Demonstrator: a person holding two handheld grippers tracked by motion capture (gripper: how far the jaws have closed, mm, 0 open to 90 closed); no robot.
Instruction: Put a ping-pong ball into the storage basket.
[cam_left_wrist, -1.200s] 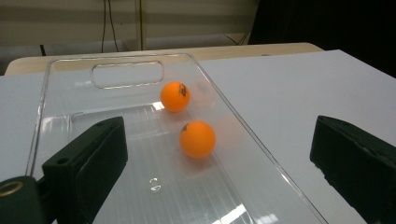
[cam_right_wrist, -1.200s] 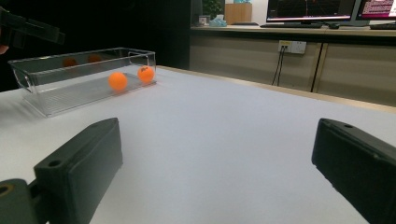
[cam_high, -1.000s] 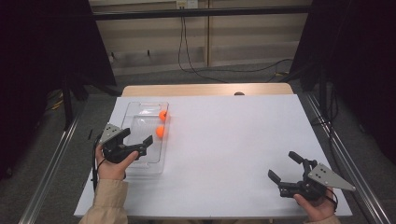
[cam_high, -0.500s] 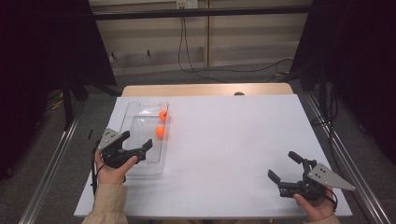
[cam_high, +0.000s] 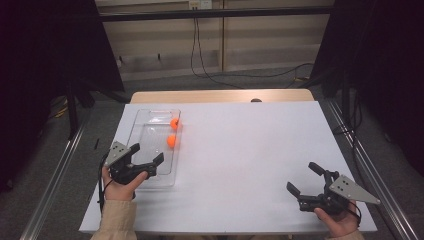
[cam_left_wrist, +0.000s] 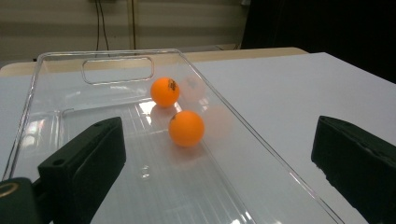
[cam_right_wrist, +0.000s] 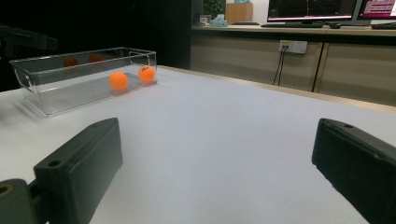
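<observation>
Hovering over the clear tray's (cam_high: 150, 150) near edge, left hand-held gripper (cam_high: 142, 162) gapes.

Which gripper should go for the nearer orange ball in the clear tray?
Left. The left gripper hangs open over the clear tray with the nearer orange ball just ahead. The right gripper sits across the table.

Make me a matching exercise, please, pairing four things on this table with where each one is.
Things:
1. left tongs
2. right tongs
3. balls
4. tray

Places:
A. near right corner of the table, open
B. on the table's left side
C. inside the tray, along its right wall
D. over the tray's near end, open

Pairs: 1-D, 2-A, 3-C, 4-B
</observation>
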